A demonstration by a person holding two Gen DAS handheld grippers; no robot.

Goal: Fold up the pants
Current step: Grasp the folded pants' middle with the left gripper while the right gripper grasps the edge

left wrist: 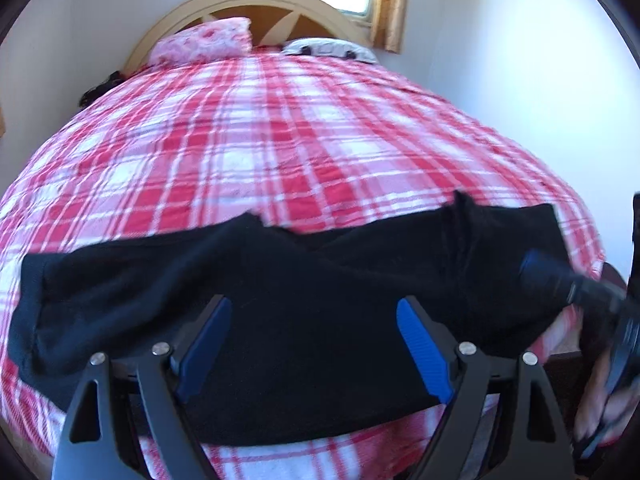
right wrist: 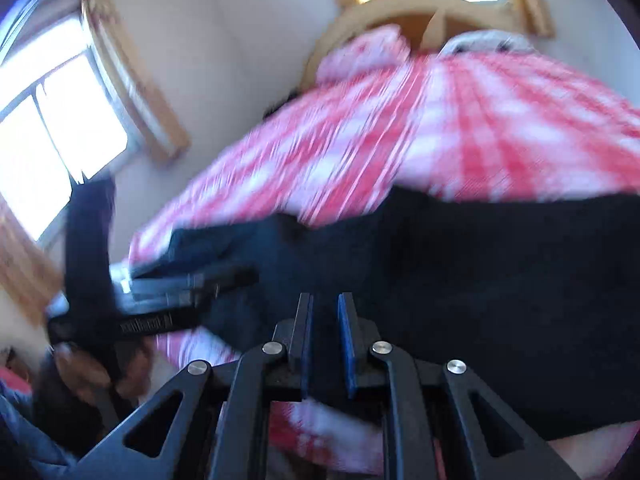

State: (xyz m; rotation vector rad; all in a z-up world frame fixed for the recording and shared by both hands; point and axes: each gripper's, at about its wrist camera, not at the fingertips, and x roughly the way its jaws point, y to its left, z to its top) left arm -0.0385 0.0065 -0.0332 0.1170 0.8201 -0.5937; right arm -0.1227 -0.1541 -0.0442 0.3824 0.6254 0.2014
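Note:
Black pants (left wrist: 280,280) lie across the near edge of a bed with a red and white plaid cover (left wrist: 280,140). They look folded lengthwise, running left to right. My left gripper (left wrist: 314,316) is open and empty, just above the middle of the pants. The right gripper's body (left wrist: 560,280) shows at the right end of the pants in the left wrist view. In the blurred right wrist view my right gripper (right wrist: 325,320) hovers over the pants (right wrist: 480,280) with its blue pads close together and a narrow gap between them. The left gripper (right wrist: 180,280) shows at the left there.
A pink pillow (left wrist: 208,42) and a grey pillow (left wrist: 332,48) lie at the wooden headboard (left wrist: 248,0). White walls flank the bed. A bright window (right wrist: 52,120) with a wooden frame is on the left wall. The bed's near edge (left wrist: 320,460) is just below the pants.

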